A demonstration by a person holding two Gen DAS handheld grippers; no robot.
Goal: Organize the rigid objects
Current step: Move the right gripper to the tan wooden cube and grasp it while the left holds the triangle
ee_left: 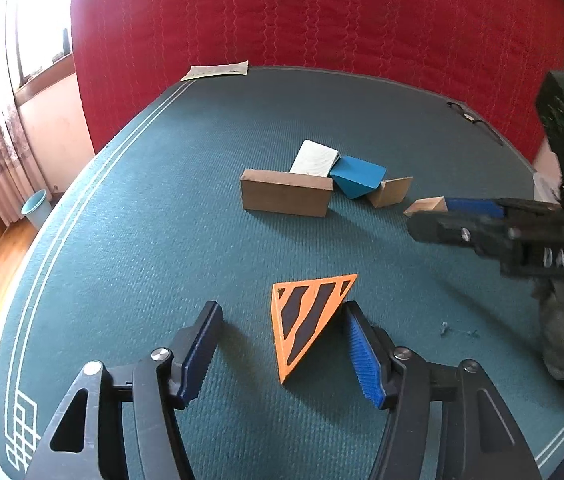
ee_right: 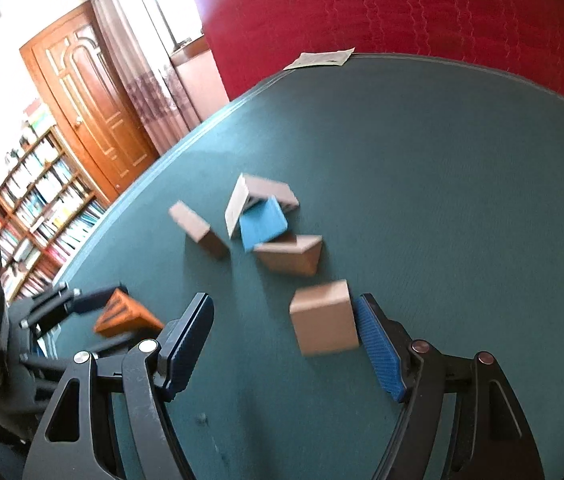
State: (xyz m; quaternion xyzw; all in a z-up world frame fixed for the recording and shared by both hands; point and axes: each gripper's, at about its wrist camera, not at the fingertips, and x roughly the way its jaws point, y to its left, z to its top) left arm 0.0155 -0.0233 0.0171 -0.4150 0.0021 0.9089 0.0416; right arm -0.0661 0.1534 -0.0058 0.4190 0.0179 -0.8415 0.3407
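An orange triangle block with black stripes (ee_left: 306, 324) stands on the green table (ee_left: 161, 200) between the fingers of my left gripper (ee_left: 282, 308). It is close against the right pad, the left pad is well apart, and the gripper is open. My right gripper (ee_right: 284, 304) is open too, with a plain wooden cube (ee_right: 324, 318) resting on the table beside its right pad. Farther back is a pile: a long wooden block (ee_left: 286, 196), a white block (ee_left: 314, 158), a blue block (ee_left: 360, 176) and a wooden wedge (ee_left: 390, 192). From the left wrist view, the right gripper (ee_left: 430, 216) comes in from the right.
A sheet of paper (ee_left: 215, 70) lies at the table's far edge against a red quilted cover (ee_left: 322, 12). Small crumbs (ee_left: 444, 328) lie near a sleeve (ee_left: 558, 320). A bin (ee_left: 35, 208), a wooden door (ee_right: 89, 92) and bookshelves (ee_right: 41, 200) stand beyond the left edge.
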